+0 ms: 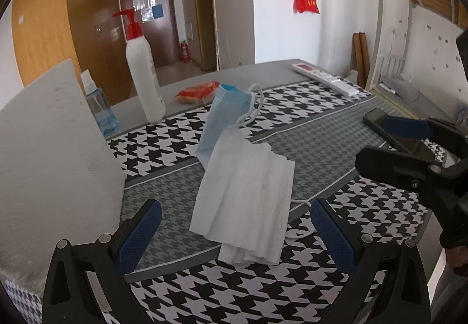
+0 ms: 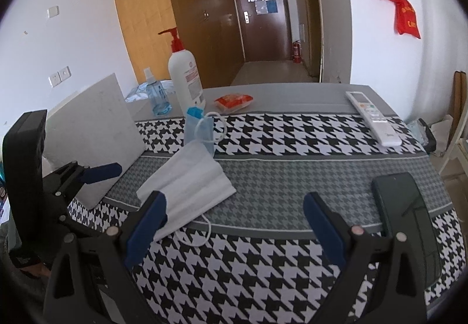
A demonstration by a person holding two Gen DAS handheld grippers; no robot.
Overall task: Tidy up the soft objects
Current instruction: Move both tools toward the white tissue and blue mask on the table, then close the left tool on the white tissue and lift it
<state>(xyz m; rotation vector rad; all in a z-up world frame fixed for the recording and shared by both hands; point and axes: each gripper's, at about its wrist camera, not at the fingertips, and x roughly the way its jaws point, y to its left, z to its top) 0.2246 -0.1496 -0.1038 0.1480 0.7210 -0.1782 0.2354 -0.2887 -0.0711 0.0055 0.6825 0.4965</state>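
A white pleated face mask (image 1: 245,201) lies on the houndstooth cloth (image 1: 292,294), and a blue face mask (image 1: 222,122) lies just behind it. Both also show in the right wrist view: the white mask (image 2: 187,183) and the blue mask (image 2: 199,131). My left gripper (image 1: 235,229) is open, its fingers on either side of the white mask's near end. My right gripper (image 2: 234,224) is open and empty, with the white mask by its left finger (image 2: 146,224). Each gripper shows in the other's view: the right one (image 1: 409,145), the left one (image 2: 87,175).
A white foam block (image 1: 52,166) stands at the left. Behind are a white pump bottle (image 1: 144,75), a small clear spray bottle (image 1: 99,107) and an orange packet (image 1: 199,91). A white remote (image 2: 373,116) and a dark phone (image 2: 406,215) lie at the right.
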